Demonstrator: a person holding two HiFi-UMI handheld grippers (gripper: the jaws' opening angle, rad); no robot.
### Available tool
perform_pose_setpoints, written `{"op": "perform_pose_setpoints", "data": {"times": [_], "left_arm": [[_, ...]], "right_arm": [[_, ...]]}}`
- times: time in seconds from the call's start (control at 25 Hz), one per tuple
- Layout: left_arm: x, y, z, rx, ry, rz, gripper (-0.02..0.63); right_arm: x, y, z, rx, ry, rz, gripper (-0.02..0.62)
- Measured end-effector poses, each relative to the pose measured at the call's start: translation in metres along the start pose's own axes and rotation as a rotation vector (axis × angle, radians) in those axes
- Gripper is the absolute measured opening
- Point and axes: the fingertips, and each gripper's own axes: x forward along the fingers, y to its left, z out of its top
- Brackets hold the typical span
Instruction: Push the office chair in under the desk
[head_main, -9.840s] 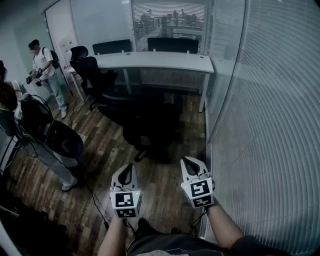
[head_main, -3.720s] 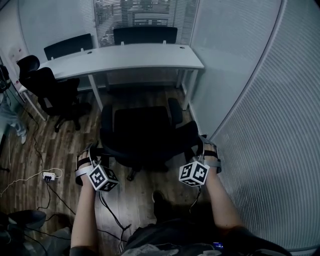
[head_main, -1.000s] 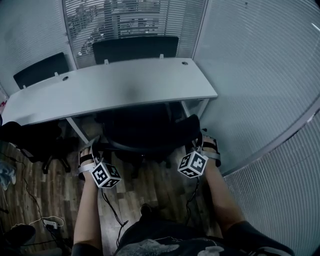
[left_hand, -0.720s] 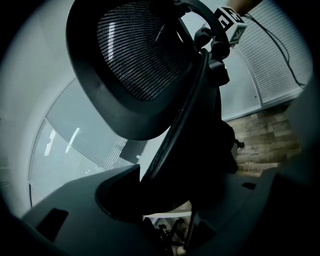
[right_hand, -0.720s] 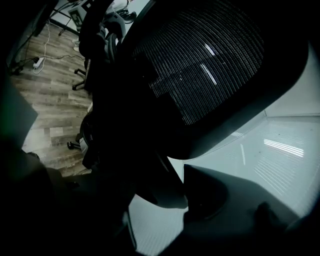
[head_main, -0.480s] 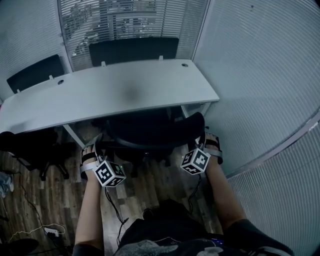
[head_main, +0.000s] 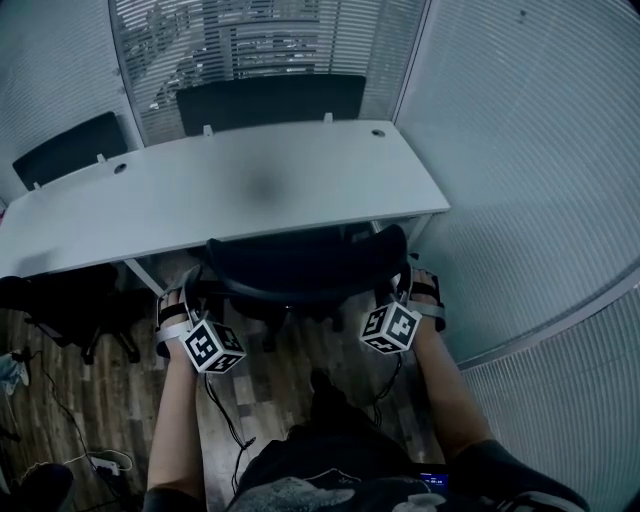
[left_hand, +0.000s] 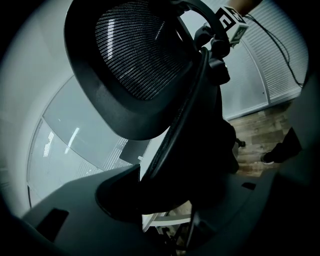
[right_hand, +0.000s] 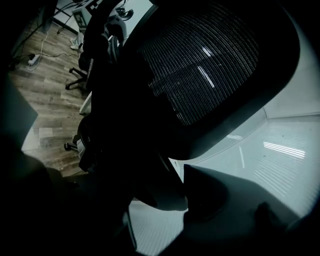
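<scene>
Chair (head_main: 300, 265) has rolled further under the desk (head_main: 250, 190) ahead, left tongs (head_main: 190, 288) and right tongs (head_main: 403, 278) each clamped on its backrest rim.

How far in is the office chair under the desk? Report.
Mostly in: the desk hides the seat of the office chair; only its backrest shows at the near edge.

Dim room: wood-plank floor (head_main: 110, 400), slatted blinds (head_main: 250, 40) (buildings beyond), ribbed glass walls (head_main: 520, 150).
</scene>
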Motion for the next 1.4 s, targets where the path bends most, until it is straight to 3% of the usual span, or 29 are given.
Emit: {"op": "perform_pose_setpoints", "data": {"times": [0.68, 1.4], "left_arm": [[0.077, 0.023, 0.021, -0.006, 0.037, 0.015, 0.261], [0.112, 0.04, 0.027, -0.009, 0.066, 0.031, 0.256]], "right_arm": [[0.089, -0.028, 0.01, -0.001, -0.049, -0.01, 0.278], [0.127, -0.045, 0.02, -0.013, -0.064, -0.021, 0.278]]}}
